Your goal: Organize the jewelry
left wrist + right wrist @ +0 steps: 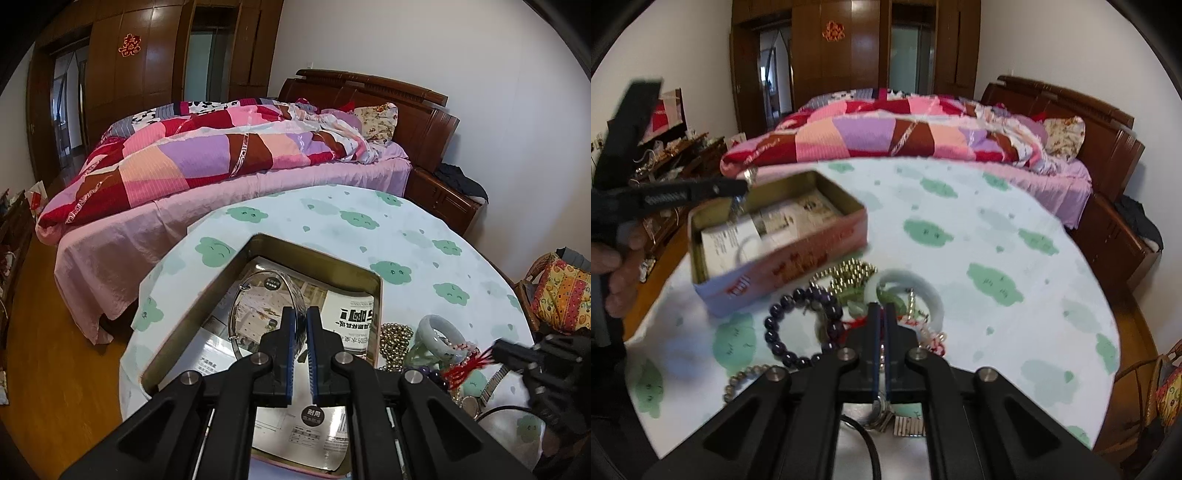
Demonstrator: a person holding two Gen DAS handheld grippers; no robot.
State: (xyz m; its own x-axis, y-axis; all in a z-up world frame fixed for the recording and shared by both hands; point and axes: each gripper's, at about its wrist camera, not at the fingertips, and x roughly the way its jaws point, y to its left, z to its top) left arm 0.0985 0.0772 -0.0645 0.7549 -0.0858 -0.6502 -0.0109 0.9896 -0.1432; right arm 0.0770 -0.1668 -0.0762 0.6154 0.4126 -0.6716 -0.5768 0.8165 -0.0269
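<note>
An open tin box (377,295) lined with printed paper stands on the round table. My left gripper (301,314) is shut on a thin silver bangle (236,306) that hangs over the tin's inside. The right wrist view shows the same left gripper (740,188) above the tin (798,266). Right of the tin lies a jewelry pile: purple bead bracelet (801,325), gold beads (849,275), pale jade bangle (923,286), a watch (886,417). My right gripper (882,314) sits in this pile, jaws closed on a red-tasselled pink bead bracelet (463,367).
The table wears a white cloth with green clouds (993,284); its edge curves close on all sides. A bed (221,162) stands just beyond it. A hand (620,266) holds the left tool. A wicker chair with a cushion (561,291) is at the right.
</note>
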